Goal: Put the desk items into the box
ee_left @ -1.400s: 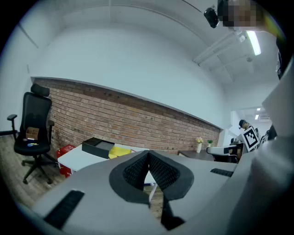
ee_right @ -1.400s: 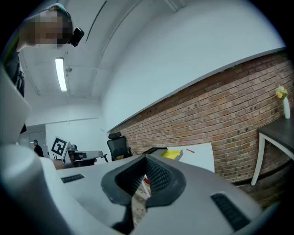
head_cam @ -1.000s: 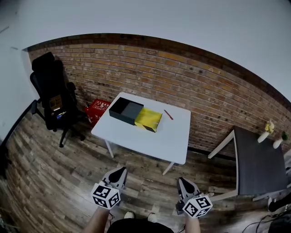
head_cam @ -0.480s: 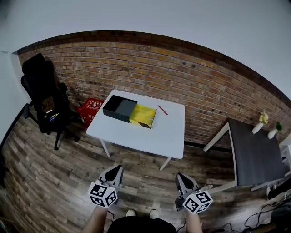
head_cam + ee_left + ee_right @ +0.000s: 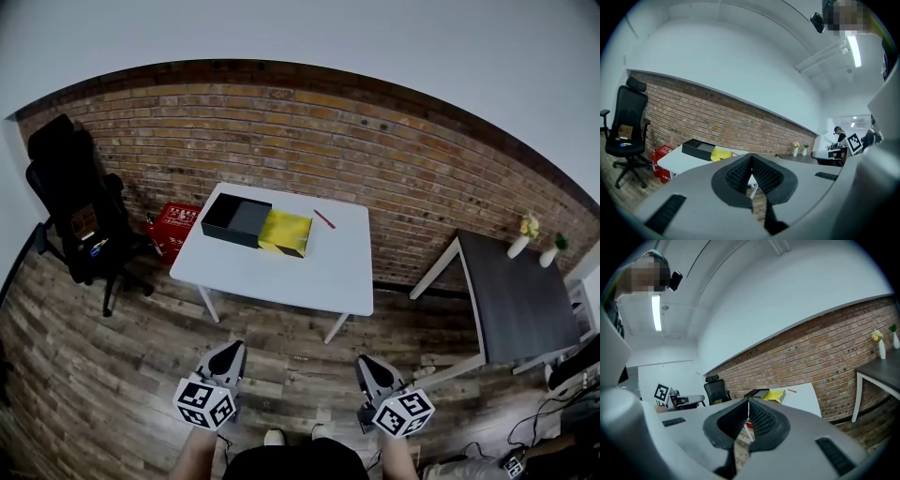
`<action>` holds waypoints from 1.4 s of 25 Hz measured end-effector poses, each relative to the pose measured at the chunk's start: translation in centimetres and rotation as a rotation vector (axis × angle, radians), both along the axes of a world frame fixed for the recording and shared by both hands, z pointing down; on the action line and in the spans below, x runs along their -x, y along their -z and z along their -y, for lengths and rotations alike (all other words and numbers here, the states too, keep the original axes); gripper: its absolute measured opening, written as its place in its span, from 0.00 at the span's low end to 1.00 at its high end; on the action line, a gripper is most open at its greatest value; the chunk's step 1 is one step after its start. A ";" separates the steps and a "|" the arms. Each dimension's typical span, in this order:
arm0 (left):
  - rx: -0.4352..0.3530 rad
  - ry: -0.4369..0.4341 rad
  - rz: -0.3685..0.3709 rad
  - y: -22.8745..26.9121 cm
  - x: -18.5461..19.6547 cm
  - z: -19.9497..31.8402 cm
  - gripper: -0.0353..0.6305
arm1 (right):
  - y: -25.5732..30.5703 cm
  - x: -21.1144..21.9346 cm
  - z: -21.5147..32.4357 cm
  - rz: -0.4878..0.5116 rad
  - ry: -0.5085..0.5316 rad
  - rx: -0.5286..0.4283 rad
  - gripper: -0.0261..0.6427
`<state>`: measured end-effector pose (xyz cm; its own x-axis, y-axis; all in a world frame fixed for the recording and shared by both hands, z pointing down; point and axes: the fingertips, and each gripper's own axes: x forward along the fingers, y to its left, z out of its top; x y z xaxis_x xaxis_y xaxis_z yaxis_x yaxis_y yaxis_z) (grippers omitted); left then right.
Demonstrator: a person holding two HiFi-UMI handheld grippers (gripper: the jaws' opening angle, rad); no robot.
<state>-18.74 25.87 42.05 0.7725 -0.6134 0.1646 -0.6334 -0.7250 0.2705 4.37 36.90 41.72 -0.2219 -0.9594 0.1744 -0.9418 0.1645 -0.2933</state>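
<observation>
A white table (image 5: 281,277) stands by the brick wall, well ahead of me. On its far left lies an open black box (image 5: 234,217), and a yellow-and-black piece (image 5: 284,232) rests against the box's right end. A red pen (image 5: 323,218) lies just beyond them. Both grippers hang low near my body, far from the table. My left gripper (image 5: 229,351) is shut with nothing in it, and so is my right gripper (image 5: 368,365). The left gripper view shows the box (image 5: 697,148) past the closed left gripper (image 5: 751,158). The right gripper view shows the yellow piece (image 5: 774,395) beyond the closed right gripper (image 5: 748,402).
A black office chair (image 5: 73,214) and a red crate (image 5: 172,228) stand left of the table. A dark grey table (image 5: 516,305) with two small vases (image 5: 521,244) is at the right. Wooden floor lies between me and the table. Cables (image 5: 497,459) trail at the bottom right.
The table, chair and crate have drifted left and slightly up in the head view as the camera shifted. Both grippers stay shut and low in front of me.
</observation>
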 end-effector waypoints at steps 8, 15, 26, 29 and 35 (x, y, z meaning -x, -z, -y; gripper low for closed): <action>0.009 0.016 0.005 -0.9 3.0 -0.5 0.07 | 0.0 1.4 -0.3 0.002 -0.002 0.001 0.07; 0.017 0.043 -0.004 -1.0 4.0 -0.2 0.07 | 0.6 1.9 0.9 -0.029 0.023 0.003 0.07; 0.026 0.073 0.021 -1.5 3.0 2.1 0.07 | -0.9 1.0 4.5 0.032 0.057 0.001 0.07; 0.021 0.081 0.032 -1.5 1.8 3.6 0.07 | -1.2 -0.2 6.2 0.042 0.064 -0.005 0.07; 0.021 0.092 0.046 -1.4 -0.7 7.1 0.07 | -1.5 -2.6 10.3 0.049 0.081 -0.002 0.07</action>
